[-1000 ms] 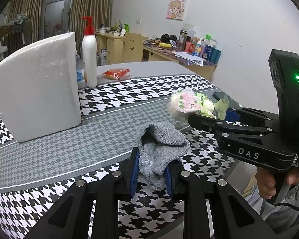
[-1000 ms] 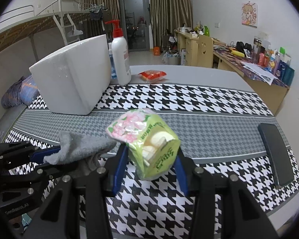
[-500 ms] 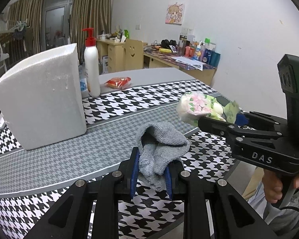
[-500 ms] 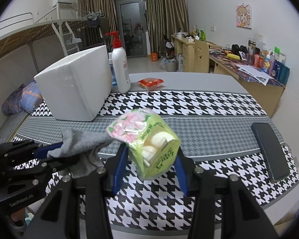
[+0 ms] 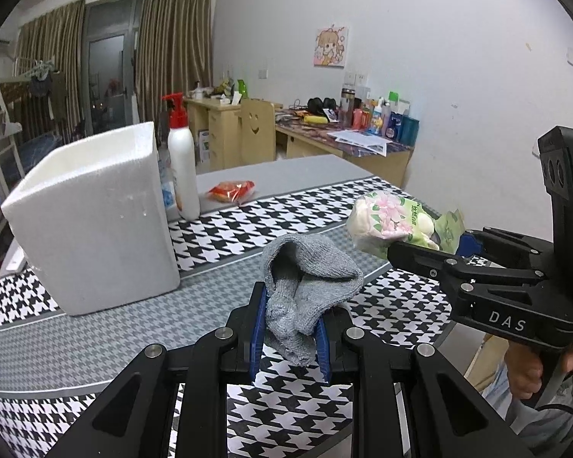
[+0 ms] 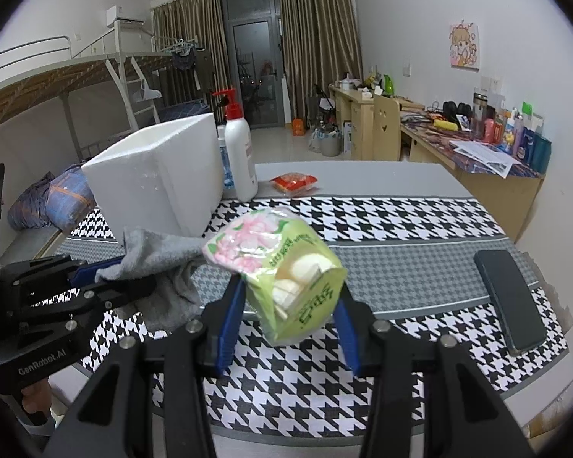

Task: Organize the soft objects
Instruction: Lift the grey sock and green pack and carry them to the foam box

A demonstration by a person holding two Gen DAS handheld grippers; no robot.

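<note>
Worktop (image 6: 420,206) has a black-and-white houndstooth cloth with a grey band across the middle. White foam box (image 5: 95,221) sits open-topped on the far left part; white pump bottle (image 5: 182,175) with a red head stands just beside it on the right. Black phone (image 6: 510,297) lies flat near the right edge. Red snack packet (image 6: 294,183) lies on the bare grey area behind the cloth, near the bottle.

Both task items are off the worktop, in the air over its near edge. Left gripper (image 5: 292,328): jaws clenched on a bunched grey sock (image 5: 309,286), cuff flopped open above the blue pads. Right gripper (image 6: 286,316): jaws clamped on a green tissue pack (image 6: 282,263) with a pink floral print, tilted, one end sticking up past the pads. The grippers are side by side, sock just left of the pack.
</note>
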